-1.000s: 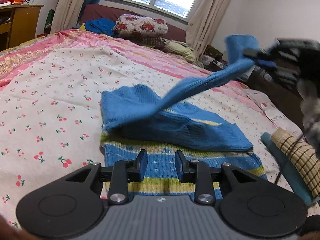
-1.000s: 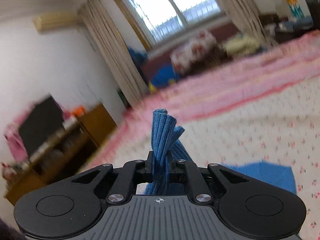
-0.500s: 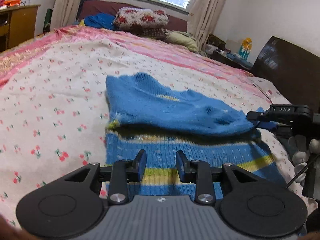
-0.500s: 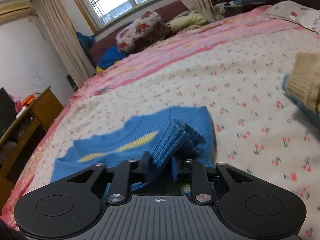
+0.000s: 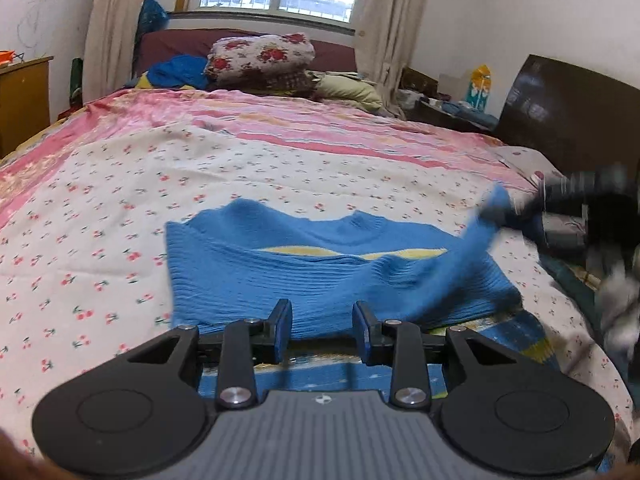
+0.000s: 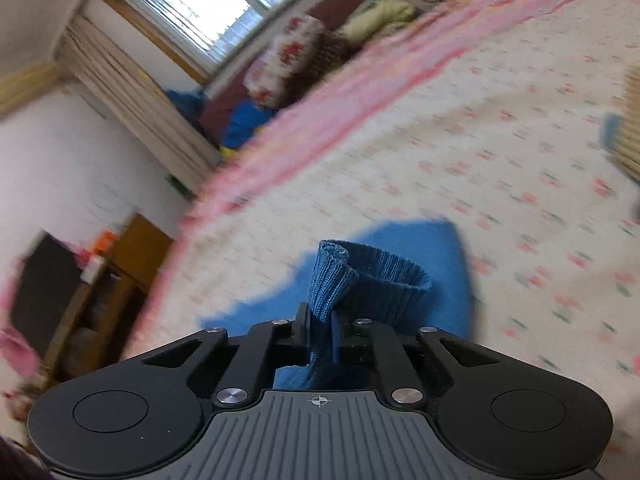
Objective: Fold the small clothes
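A small blue knit sweater [image 5: 320,280] with yellow stripes lies on the cherry-print bedsheet [image 5: 100,240], its top part folded down over the striped lower part. My left gripper [image 5: 322,330] is open and empty, low over the sweater's near hem. My right gripper [image 6: 320,332] is shut on the ribbed cuff of the blue sleeve [image 6: 360,280]. In the left wrist view it shows blurred at the right [image 5: 516,212], holding the sleeve [image 5: 472,248] up off the sweater.
Pillows and bedding [image 5: 260,56] are piled at the far end under the window. A dark headboard [image 5: 568,108] stands at the right. A wooden cabinet [image 5: 24,100] stands at the left. A woven item [image 6: 628,140] lies on the bed at the right.
My right gripper has lifted the sleeve off the sweater again and swung; its view is tilted and blurred. My left gripper has moved forward and lower over the sweater, still open.
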A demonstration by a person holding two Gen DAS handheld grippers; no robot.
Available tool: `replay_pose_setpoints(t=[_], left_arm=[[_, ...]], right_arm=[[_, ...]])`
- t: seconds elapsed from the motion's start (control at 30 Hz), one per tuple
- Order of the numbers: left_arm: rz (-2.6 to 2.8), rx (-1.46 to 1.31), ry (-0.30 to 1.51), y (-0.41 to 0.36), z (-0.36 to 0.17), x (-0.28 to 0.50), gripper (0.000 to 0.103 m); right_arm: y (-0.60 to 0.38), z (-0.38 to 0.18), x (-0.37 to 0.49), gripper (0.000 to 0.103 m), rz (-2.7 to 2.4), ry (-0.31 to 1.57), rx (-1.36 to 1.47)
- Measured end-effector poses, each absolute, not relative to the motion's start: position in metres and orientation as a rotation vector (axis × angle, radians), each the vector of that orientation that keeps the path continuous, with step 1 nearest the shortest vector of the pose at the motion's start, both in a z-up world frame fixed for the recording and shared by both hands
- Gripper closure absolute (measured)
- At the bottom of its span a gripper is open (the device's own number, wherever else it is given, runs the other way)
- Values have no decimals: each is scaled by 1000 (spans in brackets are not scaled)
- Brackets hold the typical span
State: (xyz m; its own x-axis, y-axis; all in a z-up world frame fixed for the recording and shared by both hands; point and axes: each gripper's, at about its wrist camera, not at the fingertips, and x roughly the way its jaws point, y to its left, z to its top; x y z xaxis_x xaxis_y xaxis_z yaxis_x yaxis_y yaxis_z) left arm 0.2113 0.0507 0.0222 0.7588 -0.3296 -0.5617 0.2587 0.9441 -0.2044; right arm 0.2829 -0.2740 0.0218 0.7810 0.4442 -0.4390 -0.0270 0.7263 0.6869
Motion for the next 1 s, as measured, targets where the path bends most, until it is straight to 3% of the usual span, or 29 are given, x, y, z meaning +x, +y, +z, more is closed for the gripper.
replay_pose_setpoints(t=[0.17, 0.2, 0.4, 0.57, 0.8, 1.0], left_arm=[[-292, -76, 624, 43, 21, 210, 61], [-282, -66, 636, 43, 17, 211, 61], [-248, -24, 738, 45, -5, 214, 61], [-243, -22, 717, 53, 7, 207, 61], [-157, -84, 616, 62, 20, 239, 61], [-52, -62, 712, 70, -4, 269, 61]], right_arm=[[-282, 45, 273, 93, 410, 466, 779], [-286, 39, 272, 89, 391, 482, 767], [-298, -24, 273, 90, 126, 744, 608], [-295, 6, 264, 69, 84, 661, 518], [-273, 18, 255, 69, 69, 541, 357], [-257, -8, 282, 74, 136, 641, 270]])
